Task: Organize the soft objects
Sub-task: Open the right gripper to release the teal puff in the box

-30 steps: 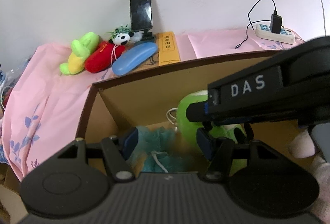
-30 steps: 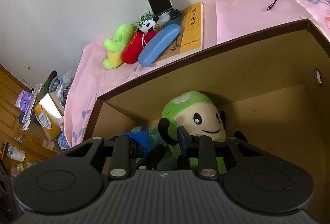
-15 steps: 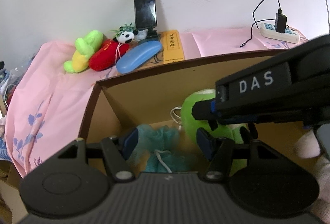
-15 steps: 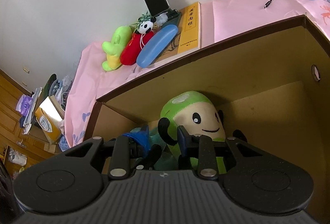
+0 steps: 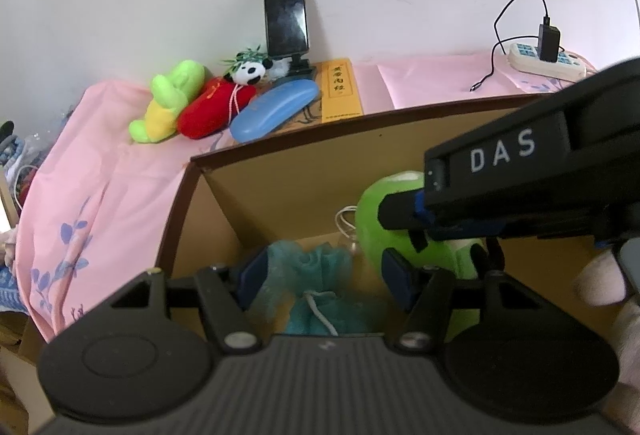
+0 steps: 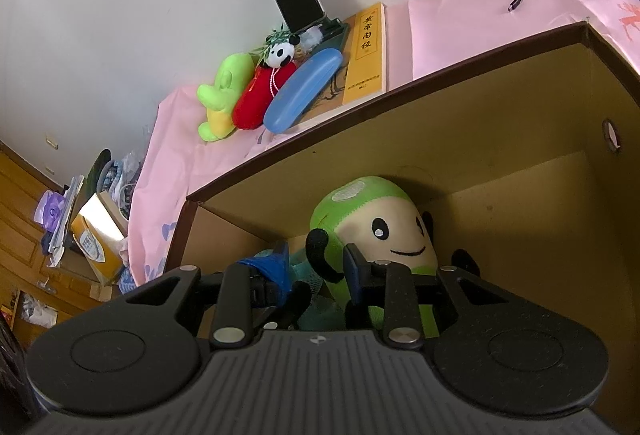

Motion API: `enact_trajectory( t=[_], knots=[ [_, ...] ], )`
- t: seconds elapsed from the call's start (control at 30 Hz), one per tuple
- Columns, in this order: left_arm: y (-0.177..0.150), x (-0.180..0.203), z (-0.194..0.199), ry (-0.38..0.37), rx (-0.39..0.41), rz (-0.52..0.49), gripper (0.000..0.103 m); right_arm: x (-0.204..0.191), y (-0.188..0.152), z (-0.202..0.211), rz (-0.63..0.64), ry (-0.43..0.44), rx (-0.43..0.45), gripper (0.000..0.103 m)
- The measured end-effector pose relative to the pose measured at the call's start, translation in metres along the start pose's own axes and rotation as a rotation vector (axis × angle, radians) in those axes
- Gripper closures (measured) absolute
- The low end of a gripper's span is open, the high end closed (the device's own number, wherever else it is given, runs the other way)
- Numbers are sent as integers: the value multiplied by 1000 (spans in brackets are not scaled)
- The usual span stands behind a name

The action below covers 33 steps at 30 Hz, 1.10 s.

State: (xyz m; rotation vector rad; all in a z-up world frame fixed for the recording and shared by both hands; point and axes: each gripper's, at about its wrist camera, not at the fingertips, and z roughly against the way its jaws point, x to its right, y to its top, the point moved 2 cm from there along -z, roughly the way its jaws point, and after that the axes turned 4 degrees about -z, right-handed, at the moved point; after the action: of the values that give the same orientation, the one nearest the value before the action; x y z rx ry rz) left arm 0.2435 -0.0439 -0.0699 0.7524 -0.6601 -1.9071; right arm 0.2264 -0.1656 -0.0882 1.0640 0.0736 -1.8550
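A brown cardboard box (image 5: 280,151) (image 6: 400,103) holds a green mushroom-headed plush (image 6: 372,219) (image 5: 376,207) and a teal mesh pouch (image 5: 316,283) with a white cord. My left gripper (image 5: 324,271) is open above the pouch, its jaws on either side of it, not closed on it. My right gripper (image 6: 316,263) is open just above the plush, whose black arm (image 6: 320,255) lies between the fingers. The right gripper's black body (image 5: 520,187) crosses the left wrist view. On the pink cloth behind lie a green-yellow plush (image 5: 168,103) (image 6: 220,95), a red plush (image 5: 212,111) and a small panda (image 5: 250,71).
A blue glasses case (image 5: 274,109), a yellow book (image 5: 340,91) and a phone on a stand (image 5: 286,15) sit behind the box by the white wall. A power strip with charger and cable (image 5: 544,55) lies at the back right. Cluttered furniture stands at left (image 6: 80,227).
Both grippers have risen and drawn back a little from the box; more of the cloth and wall shows. Jaw openings look unchanged. The pouch and plush stay in the box.
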Motion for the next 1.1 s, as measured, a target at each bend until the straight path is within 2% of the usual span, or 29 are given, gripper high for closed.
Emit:
enact_trajectory(
  t=[0.33,0.47,0.77,1.1],
  knots=[
    [1,-2,-1,14,-30,-2,37,-2,1,4,10,-26,5,90],
    [1,-1,15,62,11,-12,37,-6,-3,17,47,-69,24,87],
    [-5,-16,85,75,90,61,37,-12,-26,69,65,10,103,87],
    [-42,-18,147,47,128,101,37,-8,-72,114,108,117,103,90]
  ],
)
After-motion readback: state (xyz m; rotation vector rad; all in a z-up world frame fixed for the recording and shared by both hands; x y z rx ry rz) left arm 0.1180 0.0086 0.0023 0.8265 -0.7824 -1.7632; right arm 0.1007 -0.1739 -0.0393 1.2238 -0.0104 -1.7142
